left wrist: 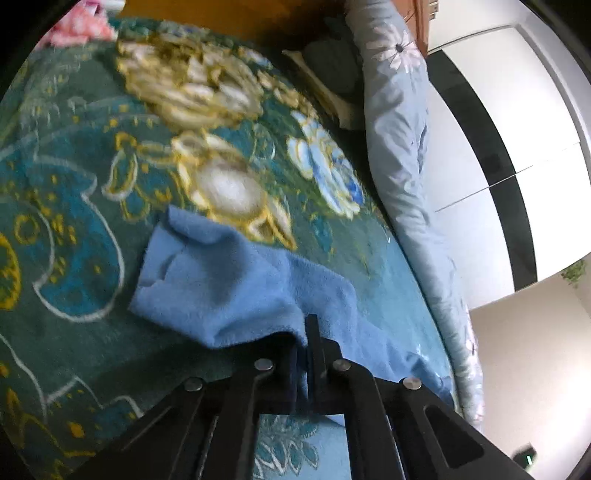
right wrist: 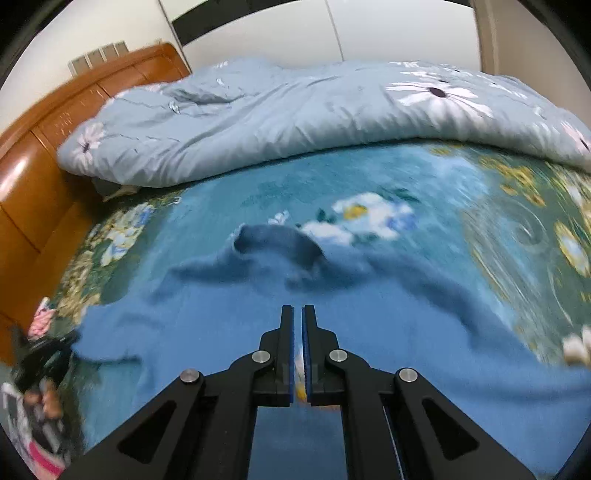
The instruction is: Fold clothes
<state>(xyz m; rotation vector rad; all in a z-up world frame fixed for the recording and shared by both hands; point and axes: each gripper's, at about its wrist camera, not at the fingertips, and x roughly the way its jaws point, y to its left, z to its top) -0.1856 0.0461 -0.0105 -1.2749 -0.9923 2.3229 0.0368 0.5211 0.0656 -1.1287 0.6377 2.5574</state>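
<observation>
A blue fleece garment (left wrist: 236,288) lies on a green floral blanket (left wrist: 74,206) on the bed. My left gripper (left wrist: 304,332) is shut on the garment's edge, with cloth bunched between the fingers. In the right wrist view the same garment (right wrist: 229,332) spreads below and ahead, rumpled at its far side. My right gripper (right wrist: 298,310) is shut just above the garment; a narrow slit shows between the pads and I see no cloth in it. The other gripper and a hand (right wrist: 40,369) show at the far left.
A rolled pale blue duvet with white flowers (right wrist: 295,122) lies along the far side of the bed. A wooden headboard (right wrist: 37,162) stands at the left. White wardrobe doors (left wrist: 498,129) are beyond the bed. A pink patterned cloth (left wrist: 81,26) lies at the blanket's corner.
</observation>
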